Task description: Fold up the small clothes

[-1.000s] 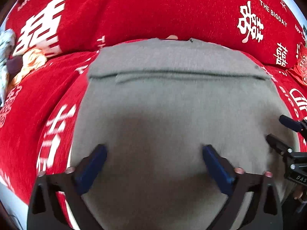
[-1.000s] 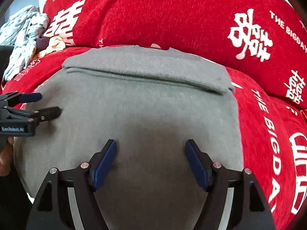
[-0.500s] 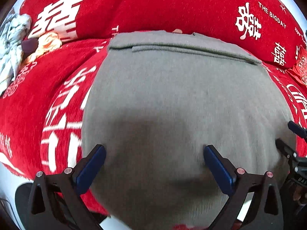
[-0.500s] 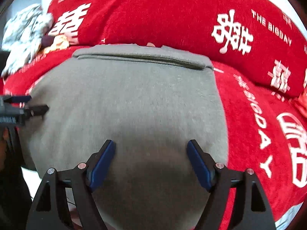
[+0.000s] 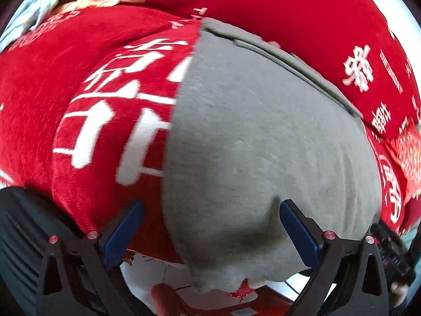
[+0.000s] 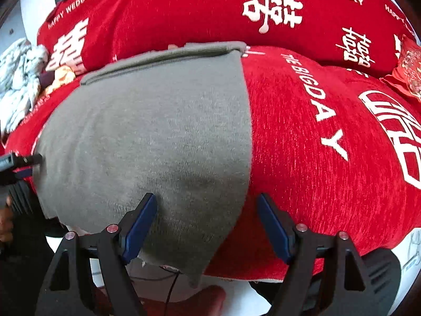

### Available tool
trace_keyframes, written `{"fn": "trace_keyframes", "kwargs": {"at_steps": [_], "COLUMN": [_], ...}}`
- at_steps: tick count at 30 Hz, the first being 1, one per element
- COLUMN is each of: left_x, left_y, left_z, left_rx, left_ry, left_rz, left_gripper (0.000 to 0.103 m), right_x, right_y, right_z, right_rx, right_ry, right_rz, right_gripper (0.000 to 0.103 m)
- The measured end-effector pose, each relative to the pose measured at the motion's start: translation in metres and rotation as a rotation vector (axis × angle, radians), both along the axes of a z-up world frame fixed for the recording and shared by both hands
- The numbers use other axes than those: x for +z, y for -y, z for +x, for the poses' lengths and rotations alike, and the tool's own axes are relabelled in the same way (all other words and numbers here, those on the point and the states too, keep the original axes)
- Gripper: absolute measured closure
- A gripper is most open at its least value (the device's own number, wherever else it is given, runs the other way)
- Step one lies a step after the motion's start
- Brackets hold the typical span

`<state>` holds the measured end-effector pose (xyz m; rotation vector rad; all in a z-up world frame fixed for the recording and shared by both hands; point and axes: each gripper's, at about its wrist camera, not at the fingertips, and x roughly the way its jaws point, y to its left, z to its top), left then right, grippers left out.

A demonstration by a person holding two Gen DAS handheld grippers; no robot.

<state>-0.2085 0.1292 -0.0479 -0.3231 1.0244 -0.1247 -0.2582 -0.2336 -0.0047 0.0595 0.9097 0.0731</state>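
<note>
A grey garment (image 5: 263,131) lies flat on the red sofa cover (image 5: 79,92), with a folded band along its far edge. Its near hem hangs a little over the sofa's front edge. My left gripper (image 5: 209,210) is open above the near left corner, and the garment's left edge runs between its fingers. In the right wrist view the garment (image 6: 158,118) fills the left half. My right gripper (image 6: 206,202) is open above the near right corner, straddling the right edge. Nothing is pinched in either one. Each gripper also shows in the other's view: the right gripper (image 5: 389,245) and the left gripper (image 6: 23,163).
A heap of pale and orange clothes (image 6: 21,84) lies at the far left of the sofa. A red embroidered cushion (image 6: 407,71) sits at the far right. The red backrest (image 6: 236,13) with white lettering rises behind the garment. Pale floor (image 5: 163,271) shows below the sofa's front edge.
Both grippers drew back toward the sofa's front edge and spread apart. The left went out to the garment's left edge, the right to its right edge. Both views have rolled, and the floor has come into view.
</note>
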Motion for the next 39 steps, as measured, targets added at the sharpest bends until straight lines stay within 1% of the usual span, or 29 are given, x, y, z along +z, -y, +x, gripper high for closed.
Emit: {"fn": "trace_keyframes", "kwargs": {"at_steps": [1, 3, 4, 5, 6, 7, 9, 10, 11, 12, 13, 14, 15, 17, 18, 20, 23, 25, 27, 29, 30, 31, 32, 33, 34, 36, 38, 39], "left_x": [0.001, 0.006, 0.009, 0.014, 0.017, 0.018, 0.016, 0.015, 0.014, 0.014, 0.013, 0.013, 0.012, 0.009, 0.009, 0.010, 0.013, 0.015, 0.015, 0.012, 0.011, 0.010, 0.009, 0.008, 0.007, 0.004, 0.003, 0.004], "left_y": [0.006, 0.016, 0.023, 0.028, 0.030, 0.029, 0.025, 0.023, 0.021, 0.018, 0.015, 0.012, 0.009, 0.001, 0.000, -0.002, -0.004, -0.006, -0.008, -0.009, -0.010, -0.011, -0.011, -0.011, -0.012, -0.013, -0.013, -0.011], "left_z": [-0.001, -0.004, -0.006, -0.010, -0.010, -0.010, -0.006, -0.005, -0.005, -0.004, -0.003, -0.002, -0.002, -0.004, -0.004, -0.006, -0.006, -0.006, -0.005, -0.004, -0.003, -0.002, -0.001, -0.001, -0.001, -0.001, 0.000, 0.000], "left_rx": [-0.019, -0.079, -0.117, -0.161, -0.192, -0.205, -0.187, -0.177, -0.167, -0.156, -0.150, -0.139, -0.131, -0.122, -0.121, -0.125, -0.133, -0.134, -0.133, -0.128, -0.125, -0.121, -0.120, -0.116, -0.115, -0.109, -0.105, -0.106], "left_ry": [0.010, 0.039, 0.061, 0.096, 0.114, 0.113, 0.112, 0.106, 0.103, 0.100, 0.097, 0.092, 0.088, 0.076, 0.076, 0.087, 0.103, 0.110, 0.107, 0.098, 0.093, 0.086, 0.082, 0.077, 0.074, 0.068, 0.067, 0.070], "left_rz": [-0.001, -0.029, -0.048, -0.079, -0.116, -0.148, -0.174, -0.180, -0.179, -0.183, -0.195, -0.206, -0.213, -0.258, -0.267, -0.269, -0.292, -0.303, -0.307, -0.314, -0.317, -0.318, -0.315, -0.310, -0.309, -0.313, -0.318, -0.308], "left_gripper": [0.001, 0.002, 0.008, 0.030, 0.048, 0.050, 0.050, 0.054, 0.063, 0.068, 0.069, 0.079, 0.087, 0.087, 0.087, 0.087, 0.087, 0.087, 0.087, 0.087, 0.087, 0.087, 0.087, 0.087, 0.087, 0.087, 0.087, 0.086], "right_x": [0.000, -0.002, -0.003, -0.003, -0.004, -0.004, -0.004, -0.004, -0.004, -0.004, -0.004, -0.004, -0.004, -0.003, -0.003, -0.001, -0.002, -0.003, -0.002, -0.003, -0.004, -0.004, -0.003, -0.002, -0.001, 0.000, -0.002, -0.004], "right_y": [-0.001, -0.004, -0.005, -0.007, -0.007, -0.007, -0.005, -0.004, -0.002, -0.002, -0.001, -0.001, -0.002, -0.001, 0.002, 0.011, 0.020, 0.022, 0.019, 0.011, 0.004, -0.003, -0.011, -0.016, -0.016, -0.009, -0.001, 0.004], "right_z": [0.000, 0.001, 0.000, -0.001, -0.001, -0.001, -0.004, -0.004, -0.005, -0.005, -0.006, -0.006, -0.006, -0.006, -0.006, -0.008, -0.009, -0.009, -0.006, 0.000, 0.004, 0.008, 0.011, 0.014, 0.019, 0.022, 0.019, 0.018], "right_rx": [-0.001, 0.006, 0.009, 0.009, 0.010, 0.011, 0.012, 0.014, 0.017, 0.019, 0.020, 0.021, 0.020, 0.022, 0.023, 0.009, 0.007, -0.001, 0.010, 0.058, 0.083, 0.105, 0.127, 0.142, 0.148, 0.148, 0.158, 0.156], "right_ry": [0.003, 0.008, 0.015, 0.020, 0.026, 0.032, 0.042, 0.045, 0.047, 0.049, 0.052, 0.053, 0.053, 0.051, 0.049, 0.045, 0.044, 0.046, 0.058, 0.075, 0.087, 0.101, 0.117, 0.124, 0.120, 0.110, 0.104, 0.101], "right_rz": [-0.006, -0.014, -0.017, -0.021, -0.023, -0.021, -0.008, 0.004, 0.013, 0.018, 0.020, 0.021, 0.021, 0.029, 0.038, 0.091, 0.139, 0.148, 0.155, 0.190, 0.185, 0.166, 0.138, 0.120, 0.130, 0.185, 0.223, 0.256], "right_gripper": [0.022, 0.017, 0.016, 0.016, 0.015, 0.015, 0.016, 0.016, 0.016, 0.016, 0.016, 0.016, 0.016, 0.016, 0.016, 0.016, 0.019, 0.023, 0.035, 0.036, 0.037, 0.042, 0.068, 0.082, 0.083, 0.083, 0.083, 0.082]}}
